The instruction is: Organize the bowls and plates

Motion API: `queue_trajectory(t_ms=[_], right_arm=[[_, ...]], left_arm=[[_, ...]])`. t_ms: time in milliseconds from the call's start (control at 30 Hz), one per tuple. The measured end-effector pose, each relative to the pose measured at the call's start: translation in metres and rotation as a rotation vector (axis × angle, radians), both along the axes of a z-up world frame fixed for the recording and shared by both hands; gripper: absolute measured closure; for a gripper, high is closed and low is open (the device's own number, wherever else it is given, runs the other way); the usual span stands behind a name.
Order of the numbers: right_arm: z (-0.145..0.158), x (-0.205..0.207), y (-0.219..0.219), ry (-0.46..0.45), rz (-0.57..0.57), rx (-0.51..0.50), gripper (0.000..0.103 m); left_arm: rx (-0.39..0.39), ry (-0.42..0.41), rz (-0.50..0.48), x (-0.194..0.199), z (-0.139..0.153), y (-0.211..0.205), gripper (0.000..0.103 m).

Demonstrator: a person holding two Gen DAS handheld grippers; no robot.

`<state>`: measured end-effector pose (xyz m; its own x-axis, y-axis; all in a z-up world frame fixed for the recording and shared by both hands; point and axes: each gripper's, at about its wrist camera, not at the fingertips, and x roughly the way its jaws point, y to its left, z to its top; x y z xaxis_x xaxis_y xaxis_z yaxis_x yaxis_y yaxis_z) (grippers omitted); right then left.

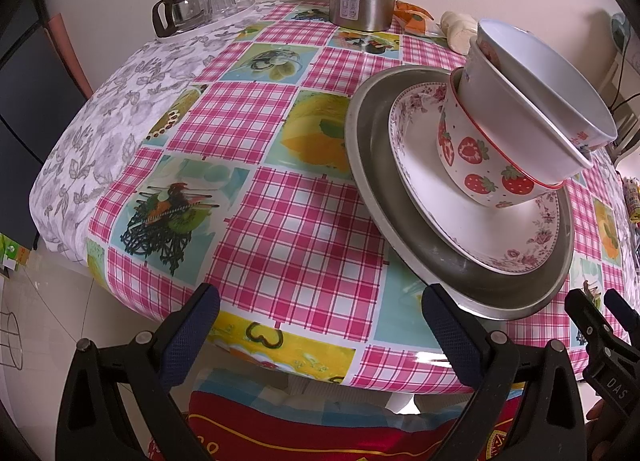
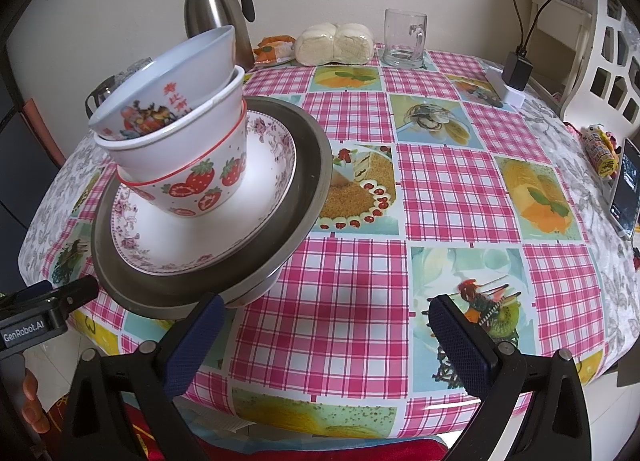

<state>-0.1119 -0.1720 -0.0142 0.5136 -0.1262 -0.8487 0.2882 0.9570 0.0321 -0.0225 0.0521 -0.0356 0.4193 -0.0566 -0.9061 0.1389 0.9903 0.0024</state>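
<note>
Pink-checked oilcloth covers the bench [image 2: 360, 197]; near its front edge sits a grey metal plate [image 2: 120, 269] under a floral plate [image 2: 264, 197] and three nested bowls [image 2: 192, 177] — heavy, breakable, tippy. Both the left gripper [image 1: 320, 325] and right gripper [image 2: 326, 335] gape empty; grip the metal rim.

Both grippers hover low at the near side, pointing forward. The left gripper [image 1: 320, 325] has its jaws spread wide, gripping nothing; the right gripper [image 2: 326, 335] is likewise wide apart and empty, and the two sit close side by side
</note>
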Motion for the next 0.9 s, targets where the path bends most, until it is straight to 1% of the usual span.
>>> queue_trajectory(t_ms=[900], right_arm=[[-0.0027, -0.0005, 0.0003, 0.005, 0.000, 0.001, 0.000]], left_arm=[[-0.002, 0.001, -0.003, 0.0005, 0.0000, 0.0003, 0.002]])
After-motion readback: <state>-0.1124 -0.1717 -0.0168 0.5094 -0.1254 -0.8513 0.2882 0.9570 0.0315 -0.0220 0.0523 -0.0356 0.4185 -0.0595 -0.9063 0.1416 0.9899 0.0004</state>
